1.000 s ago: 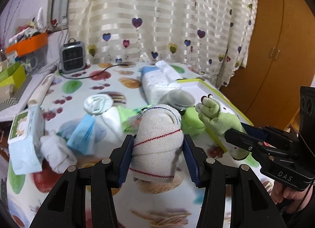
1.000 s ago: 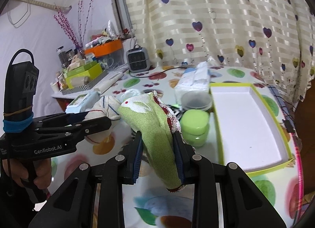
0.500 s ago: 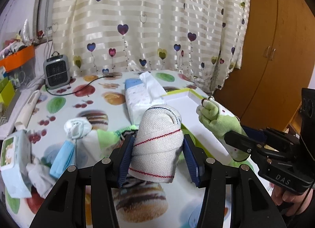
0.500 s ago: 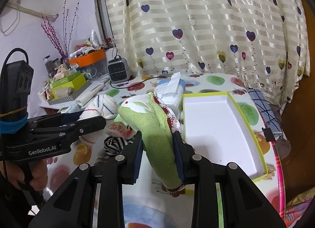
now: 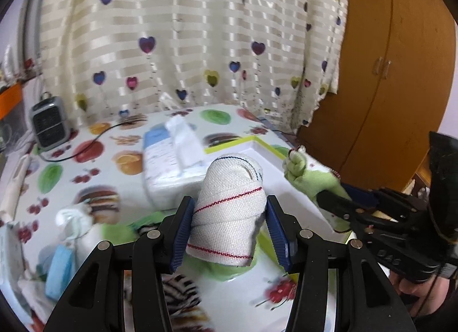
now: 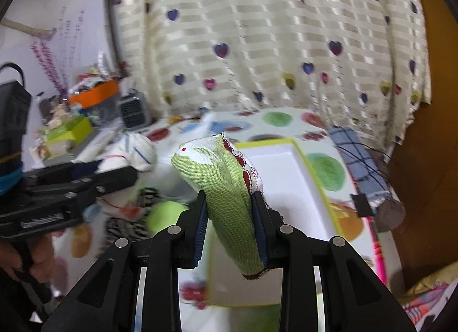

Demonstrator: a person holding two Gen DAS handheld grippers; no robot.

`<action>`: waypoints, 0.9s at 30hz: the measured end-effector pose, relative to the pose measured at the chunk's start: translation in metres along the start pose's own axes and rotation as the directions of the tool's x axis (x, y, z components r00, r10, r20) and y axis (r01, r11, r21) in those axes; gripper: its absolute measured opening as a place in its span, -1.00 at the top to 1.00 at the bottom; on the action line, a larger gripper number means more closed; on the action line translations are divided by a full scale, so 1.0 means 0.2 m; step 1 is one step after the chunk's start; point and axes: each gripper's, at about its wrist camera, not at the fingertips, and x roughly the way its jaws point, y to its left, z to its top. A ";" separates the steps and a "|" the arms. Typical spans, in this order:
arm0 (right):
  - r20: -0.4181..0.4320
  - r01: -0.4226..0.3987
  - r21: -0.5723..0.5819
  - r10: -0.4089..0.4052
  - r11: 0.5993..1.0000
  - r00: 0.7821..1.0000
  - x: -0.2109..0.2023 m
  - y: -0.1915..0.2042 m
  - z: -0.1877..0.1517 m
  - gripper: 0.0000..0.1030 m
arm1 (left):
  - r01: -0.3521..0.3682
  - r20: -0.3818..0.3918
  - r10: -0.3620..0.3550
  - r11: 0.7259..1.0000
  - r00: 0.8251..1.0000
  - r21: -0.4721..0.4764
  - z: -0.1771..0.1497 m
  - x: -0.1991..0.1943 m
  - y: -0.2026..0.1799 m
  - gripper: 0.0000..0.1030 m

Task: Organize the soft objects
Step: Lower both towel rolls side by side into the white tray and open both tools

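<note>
The tissue pack [image 5: 169,160] lies on the table [image 5: 94,166], left of the tray [image 6: 286,171].

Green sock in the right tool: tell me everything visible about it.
The green sock is woven-looking light green fabric with a white rabbit figure near its top and a red scalloped trim with white edging down one side. It stands roughly upright, leaning left, folded or bunched. The right tool clamps its lower half between blue pads, lifted above the white tray. In the left view its top sticks out beyond the tool. Nothing else touches it.
</note>
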 end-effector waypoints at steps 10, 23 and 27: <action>-0.132 0.137 0.046 -0.130 0.989 0.983 0.18 -0.22 -0.11 0.30 | 0.057 -0.067 -0.055 0.998 0.996 0.036 0.04 0.23 -0.13 0.05; -0.135 0.149 0.068 -0.139 0.986 0.981 0.15 -0.25 -0.15 0.09 | 0.133 -0.120 -0.126 0.990 0.985 0.053 0.03 0.34 -0.21 0.05; -0.120 0.145 0.070 -0.136 0.987 0.983 0.12 -0.24 -0.14 0.09 | 0.119 -0.103 -0.114 0.992 0.988 0.045 0.04 0.31 -0.19 0.05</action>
